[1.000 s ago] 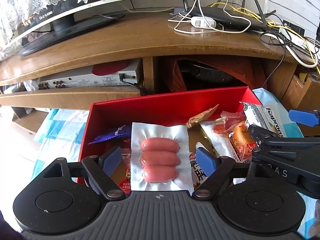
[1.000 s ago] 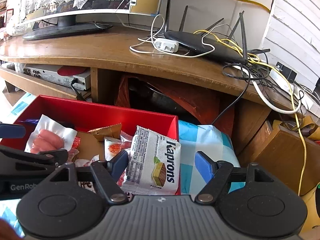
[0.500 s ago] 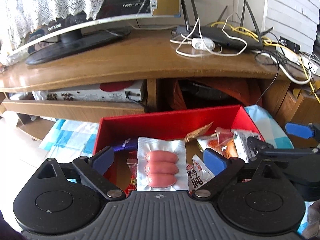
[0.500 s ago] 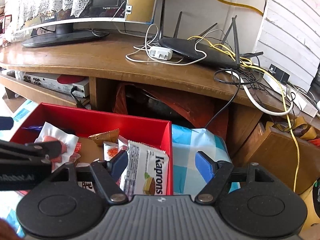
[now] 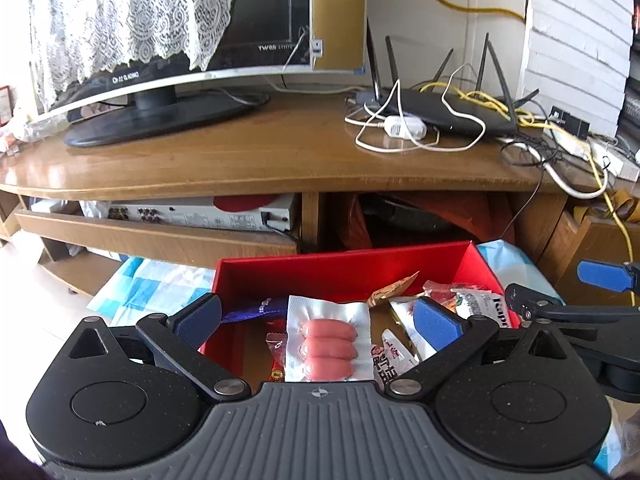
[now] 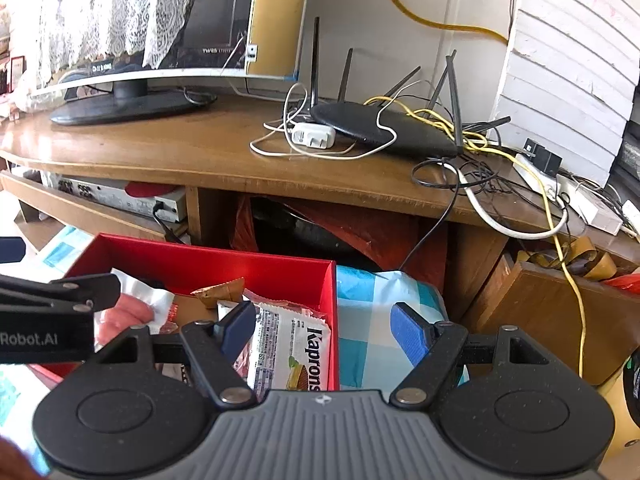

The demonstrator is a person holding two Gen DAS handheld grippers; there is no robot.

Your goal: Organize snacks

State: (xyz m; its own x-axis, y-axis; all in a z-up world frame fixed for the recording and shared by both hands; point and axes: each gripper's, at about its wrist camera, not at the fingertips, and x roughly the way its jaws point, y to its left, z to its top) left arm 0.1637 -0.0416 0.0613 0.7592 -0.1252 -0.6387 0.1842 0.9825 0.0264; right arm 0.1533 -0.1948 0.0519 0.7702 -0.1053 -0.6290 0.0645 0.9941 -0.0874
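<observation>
Lying flat in the open red cardboard box (image 5: 344,268), the clear vacuum pack of three pink sausages (image 5: 329,343) has its long axis running away from the left gripper (image 5: 316,318), each sausage crosswise. That gripper's blue-padded fingers are opening, grasping nothing — the pack sits below them. The right gripper (image 6: 324,330) is spread too, empty, over the white "Kaprons" wafer packet (image 6: 290,350) at the box's right wall — lettering running top to bottom.

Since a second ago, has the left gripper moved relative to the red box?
Yes. The left gripper has pulled up and back: the red box now sits lower and smaller in its view, more of the TV stand shows, and its jaws are opening, empty.
</observation>
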